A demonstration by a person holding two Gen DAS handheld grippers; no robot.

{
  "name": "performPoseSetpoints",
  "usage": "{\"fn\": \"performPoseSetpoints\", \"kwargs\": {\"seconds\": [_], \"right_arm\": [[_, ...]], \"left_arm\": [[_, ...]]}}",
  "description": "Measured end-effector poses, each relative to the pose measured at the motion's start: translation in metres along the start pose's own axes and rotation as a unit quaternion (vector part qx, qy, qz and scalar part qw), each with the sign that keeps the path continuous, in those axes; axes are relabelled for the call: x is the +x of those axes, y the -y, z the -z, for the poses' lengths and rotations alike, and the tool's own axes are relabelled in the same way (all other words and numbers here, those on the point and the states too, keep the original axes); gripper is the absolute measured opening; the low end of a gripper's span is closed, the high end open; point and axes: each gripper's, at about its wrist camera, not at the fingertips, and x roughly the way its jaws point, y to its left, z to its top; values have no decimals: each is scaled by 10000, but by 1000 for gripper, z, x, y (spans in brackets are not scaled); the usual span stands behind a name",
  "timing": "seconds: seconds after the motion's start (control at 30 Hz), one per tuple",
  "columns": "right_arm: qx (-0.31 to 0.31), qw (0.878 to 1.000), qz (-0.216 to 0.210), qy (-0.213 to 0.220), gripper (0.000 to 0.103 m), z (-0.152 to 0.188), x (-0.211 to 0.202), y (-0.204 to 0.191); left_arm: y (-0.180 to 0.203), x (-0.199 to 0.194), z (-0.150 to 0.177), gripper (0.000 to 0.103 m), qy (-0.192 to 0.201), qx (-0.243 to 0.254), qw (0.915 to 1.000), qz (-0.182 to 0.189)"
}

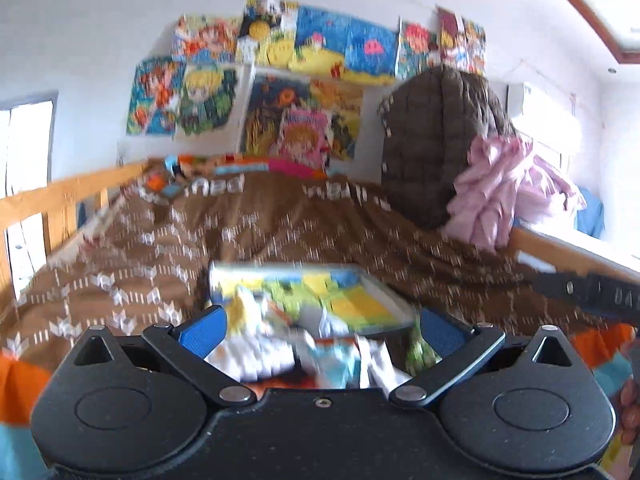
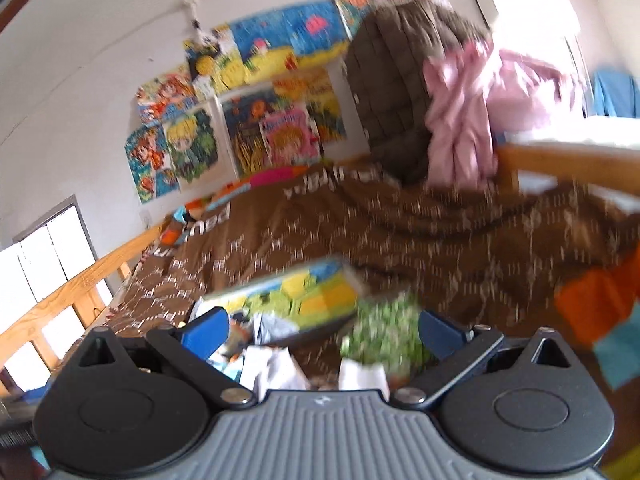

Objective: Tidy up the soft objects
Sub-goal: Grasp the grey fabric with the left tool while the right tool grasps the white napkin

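1. Left wrist view: the left gripper (image 1: 320, 330) has its blue fingers (image 1: 204, 330) spread wide, with nothing pinched between them. Blurred in the gap lies a flat, colourful picture book (image 1: 320, 292) on the brown patterned blanket (image 1: 280, 232) that covers the bed. Nearer the camera sits a heap of white and pale-blue soft things (image 1: 288, 354), too smeared to tell apart. At the far right of the bed a dark brown quilted jacket (image 1: 428, 140) stands against the wooden rail (image 1: 560, 252), with a pink garment (image 1: 492, 188) bunched just beside it. Posters (image 1: 280, 80) cover the wall behind.

2. Right wrist view: the right gripper (image 2: 322, 330) is likewise wide open and holds nothing. The picture book (image 2: 288, 296) lies tilted on the blanket (image 2: 400, 232) towards its left finger; a green-and-white speckled soft item (image 2: 384, 336) lies just inside its right finger. White crumpled pieces (image 2: 272, 368) sit close to the camera. The brown jacket (image 2: 388, 88) and pink garment (image 2: 468, 120) are at the far end of the bed.
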Motion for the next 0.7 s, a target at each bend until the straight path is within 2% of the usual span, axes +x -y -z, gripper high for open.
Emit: {"fn": "performPoseSetpoints", "kwargs": {"seconds": [0.27,0.4,0.5,0.7], "right_arm": [[-107,9983,351,-452,103,12,3,0],[-240,9933,568,-980,103,15,18,-3],[-324,9874,721,-1368,103,20,30,-4],[-443,9802,844,-1733,103,30,44,-6]], "left_arm": [[3,3,33,102,-804,23,9963,292],[4,9,42,102,-1107,-46,9928,447],[4,14,46,102,-1294,-123,9905,459],[2,24,52,102,-1500,-232,9876,394]]}}
